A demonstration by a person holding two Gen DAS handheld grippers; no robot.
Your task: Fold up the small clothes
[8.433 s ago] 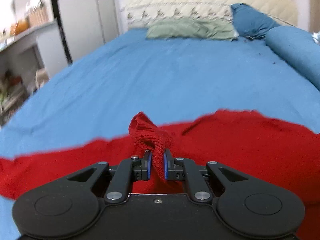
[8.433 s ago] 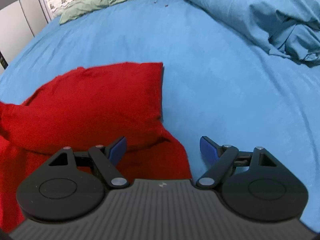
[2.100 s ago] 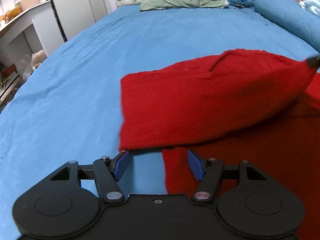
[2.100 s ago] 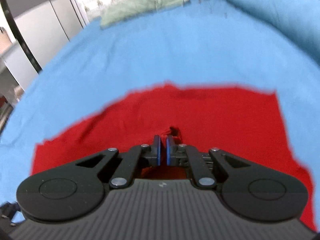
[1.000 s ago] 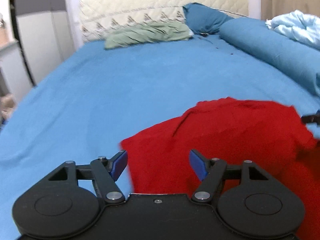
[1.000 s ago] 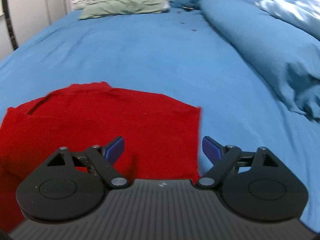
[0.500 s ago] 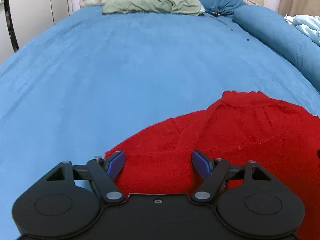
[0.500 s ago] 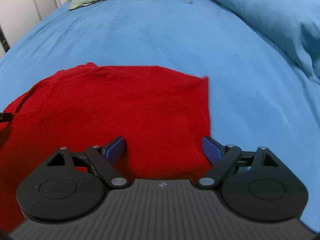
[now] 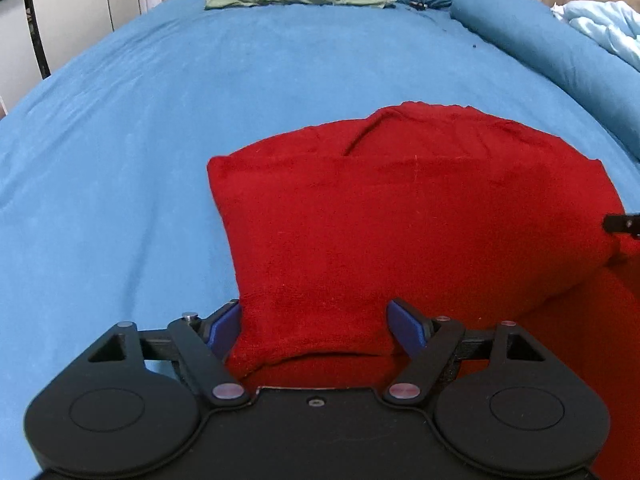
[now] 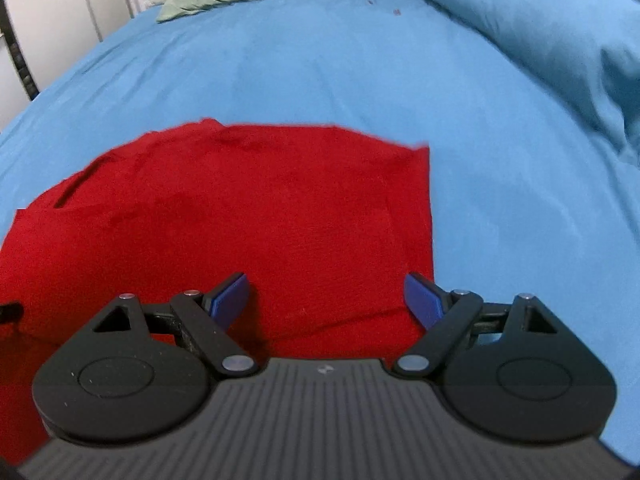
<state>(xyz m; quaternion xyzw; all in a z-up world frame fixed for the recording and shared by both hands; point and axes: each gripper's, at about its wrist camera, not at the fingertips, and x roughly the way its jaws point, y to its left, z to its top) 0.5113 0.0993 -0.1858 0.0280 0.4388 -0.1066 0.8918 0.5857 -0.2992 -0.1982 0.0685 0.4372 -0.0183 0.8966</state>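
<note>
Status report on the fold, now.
Left gripper open, jaws just widened, over the red garment's near left corner. Right gripper open over its right edge. Garment folded on the bed. Nothing in the way.

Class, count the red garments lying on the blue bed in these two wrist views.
1. The red garment lies folded on the blue bed, in front of both grippers; others may be out of view.

both tongs let go, garment now folded

eight seconds back the left tongs (image 9: 314,330) pinched a bunched tip of the red garment (image 9: 400,220); now they stand wide, having just been opening, with the fold's near corner between the pads, unpressed; the right tongs (image 10: 326,298), clamped on the cloth two seconds ago, gape too; the garment, then spread wide, lies doubled over on the bed (image 9: 160,100); both tongs sit lower over it.
</note>
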